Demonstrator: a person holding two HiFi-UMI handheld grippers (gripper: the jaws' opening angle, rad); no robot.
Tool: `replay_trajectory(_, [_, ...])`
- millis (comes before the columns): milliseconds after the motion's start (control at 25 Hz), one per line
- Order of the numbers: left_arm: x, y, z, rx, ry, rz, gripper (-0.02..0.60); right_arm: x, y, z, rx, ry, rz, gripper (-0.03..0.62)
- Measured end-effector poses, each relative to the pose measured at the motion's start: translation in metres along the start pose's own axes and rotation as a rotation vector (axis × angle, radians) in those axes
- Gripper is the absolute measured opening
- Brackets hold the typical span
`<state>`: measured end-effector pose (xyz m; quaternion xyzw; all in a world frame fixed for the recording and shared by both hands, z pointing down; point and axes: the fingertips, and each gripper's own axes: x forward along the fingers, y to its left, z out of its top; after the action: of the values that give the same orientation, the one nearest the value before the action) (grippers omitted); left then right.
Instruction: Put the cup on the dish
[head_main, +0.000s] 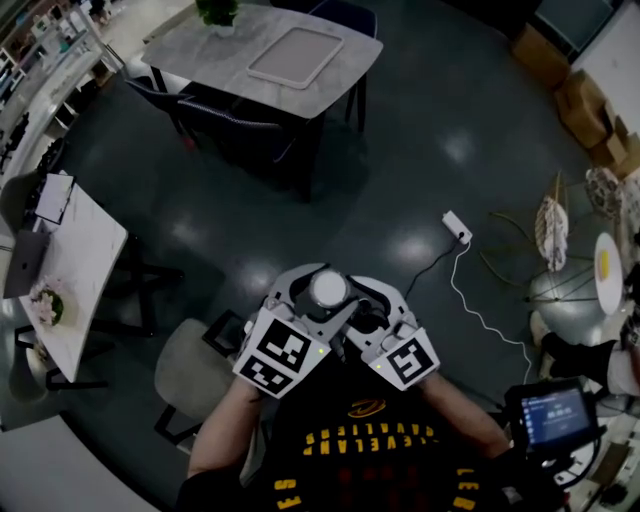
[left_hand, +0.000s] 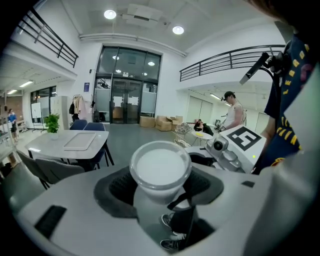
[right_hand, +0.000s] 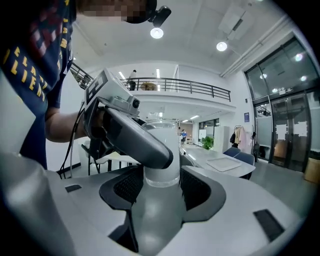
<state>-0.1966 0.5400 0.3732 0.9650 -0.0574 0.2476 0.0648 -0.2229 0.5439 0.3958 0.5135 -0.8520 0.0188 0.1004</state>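
A translucent white cup (head_main: 328, 290) is held up in front of the person's chest, above the dark floor, between both grippers. My left gripper (head_main: 305, 300) is shut on the cup (left_hand: 160, 167), its pads pressing the cup's lower body. My right gripper (head_main: 365, 305) faces it from the other side. Its jaws stand wide around the cup's base (right_hand: 161, 170) and I see no firm press. A left finger (right_hand: 135, 137) crosses in front of the cup there. A flat white rectangular dish (head_main: 297, 55) lies on the grey table (head_main: 200, 50) far ahead, also seen as the dish (left_hand: 80, 141).
Dark chairs (head_main: 235, 125) stand around the grey table, which also carries a potted plant (head_main: 218, 12). A white table (head_main: 85, 270) with a laptop is at left. A power strip (head_main: 457, 227) with its cable lies on the floor. Wire chairs (head_main: 555, 235) and a small round table (head_main: 607, 270) stand at right.
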Motion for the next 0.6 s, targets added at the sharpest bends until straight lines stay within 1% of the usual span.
replay_trajectory(120, [0.007,0.009,0.001,0.003,0.017,0.004,0.264,0.011,-0.010,0.003,0.009,-0.020,-0.016,0.221])
replay_trajectory(280, [0.022,0.033,0.010,-0.011,0.020,0.034,0.264,0.027,-0.033,0.000,0.085,-0.039,-0.013,0.221])
replay_trajectory(440, [0.033,0.052,0.022,-0.030,-0.010,0.058,0.264,0.039,-0.054,0.003,0.104,-0.060,-0.006,0.221])
replay_trajectory(600, [0.039,0.063,0.031,-0.025,-0.040,0.079,0.264,0.046,-0.067,0.007,0.095,-0.072,0.003,0.221])
